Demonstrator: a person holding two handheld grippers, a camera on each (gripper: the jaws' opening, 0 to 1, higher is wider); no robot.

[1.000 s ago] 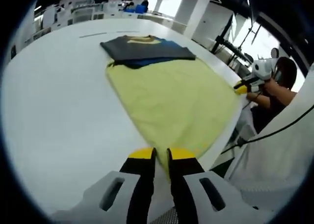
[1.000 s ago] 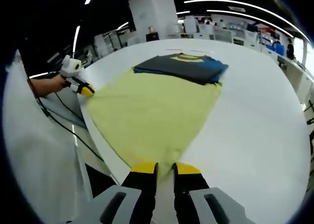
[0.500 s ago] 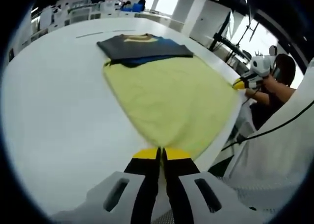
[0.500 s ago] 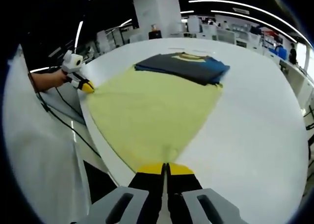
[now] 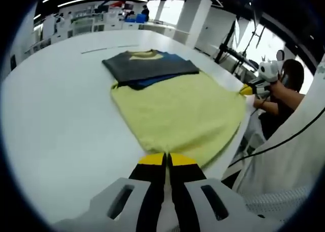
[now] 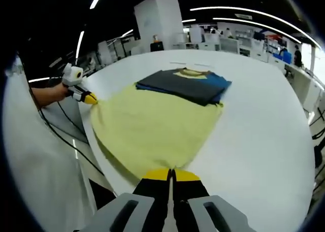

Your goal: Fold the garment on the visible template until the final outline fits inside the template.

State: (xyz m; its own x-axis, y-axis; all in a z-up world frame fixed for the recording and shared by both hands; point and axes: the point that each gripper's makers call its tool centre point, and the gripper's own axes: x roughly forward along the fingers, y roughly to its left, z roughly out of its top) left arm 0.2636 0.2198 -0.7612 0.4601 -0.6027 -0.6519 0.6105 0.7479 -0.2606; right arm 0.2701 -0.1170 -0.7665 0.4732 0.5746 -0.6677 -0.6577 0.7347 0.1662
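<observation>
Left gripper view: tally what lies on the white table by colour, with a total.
Yellow cloth: 1
Dark grey folded garment: 1
Blue folded piece, peeking out under the grey one: 1
Total: 3 on the table

An open-plan lab: long white table (image 5: 61, 115), ceiling strip lights (image 6: 244, 11), distant workbenches (image 6: 228, 36).
</observation>
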